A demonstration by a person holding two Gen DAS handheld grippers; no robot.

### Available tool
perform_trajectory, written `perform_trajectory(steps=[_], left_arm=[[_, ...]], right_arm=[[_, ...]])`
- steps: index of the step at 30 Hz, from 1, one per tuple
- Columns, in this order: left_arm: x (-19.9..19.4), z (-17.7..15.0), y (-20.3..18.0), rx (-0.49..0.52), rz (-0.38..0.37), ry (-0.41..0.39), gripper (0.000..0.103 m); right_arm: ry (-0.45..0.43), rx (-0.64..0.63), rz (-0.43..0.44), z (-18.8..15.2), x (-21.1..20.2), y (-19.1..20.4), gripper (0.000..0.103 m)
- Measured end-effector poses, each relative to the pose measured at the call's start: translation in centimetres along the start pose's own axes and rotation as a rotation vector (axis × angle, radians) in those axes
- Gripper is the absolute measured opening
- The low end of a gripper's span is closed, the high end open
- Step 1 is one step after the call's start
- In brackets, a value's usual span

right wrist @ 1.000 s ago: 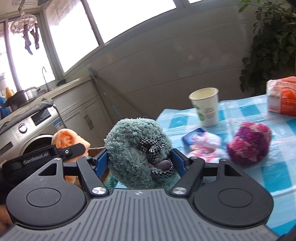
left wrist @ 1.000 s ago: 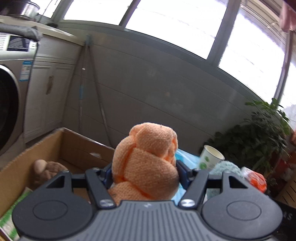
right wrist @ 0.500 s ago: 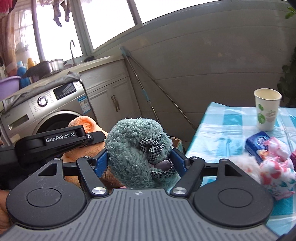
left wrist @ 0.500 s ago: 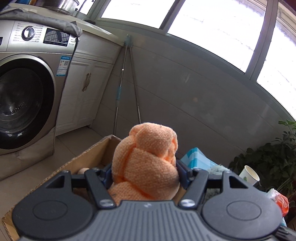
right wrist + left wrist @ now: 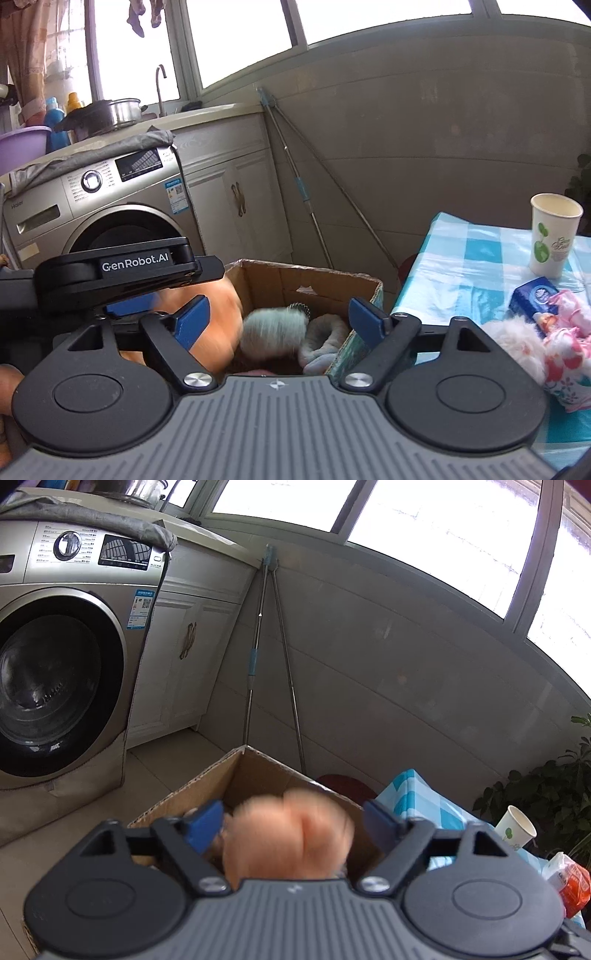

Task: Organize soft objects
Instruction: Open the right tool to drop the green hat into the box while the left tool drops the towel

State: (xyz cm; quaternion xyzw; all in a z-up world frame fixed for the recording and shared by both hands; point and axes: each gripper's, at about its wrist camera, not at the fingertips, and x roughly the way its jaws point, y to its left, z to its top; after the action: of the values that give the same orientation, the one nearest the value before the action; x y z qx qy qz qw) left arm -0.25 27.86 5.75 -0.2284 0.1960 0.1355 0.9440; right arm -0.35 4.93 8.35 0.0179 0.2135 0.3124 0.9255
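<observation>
- the left hand-held gripper [image 5: 291, 821] is opening, its jaws wide apart; the blurred orange plush toy [image 5: 291, 838] sits loose between them, over the cardboard box [image 5: 255, 771].
- the right hand-held gripper [image 5: 279, 319] is opening too; the blurred teal plush toy [image 5: 275, 328] is free of its pads, inside the box.
- more soft toys [image 5: 554, 343] lie on the bench [image 5: 461, 266] near a paper cup [image 5: 552, 236].
</observation>
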Motion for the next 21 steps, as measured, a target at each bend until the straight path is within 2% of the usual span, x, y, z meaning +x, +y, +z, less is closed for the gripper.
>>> perform_trajectory(steps=[3, 21], left_arm=[[-0.3, -0.1, -0.4, 0.019, -0.004, -0.007, 0.102], [-0.6, -1.8, -2.7, 0.076, -0.088, 0.050, 0.102]], right_arm=[[-0.016, 0.003, -0.034, -0.1, -1.2, -0.4, 0.103], [-0.058, 0.065, -0.137, -2.6, -6.1, -2.6, 0.103]])
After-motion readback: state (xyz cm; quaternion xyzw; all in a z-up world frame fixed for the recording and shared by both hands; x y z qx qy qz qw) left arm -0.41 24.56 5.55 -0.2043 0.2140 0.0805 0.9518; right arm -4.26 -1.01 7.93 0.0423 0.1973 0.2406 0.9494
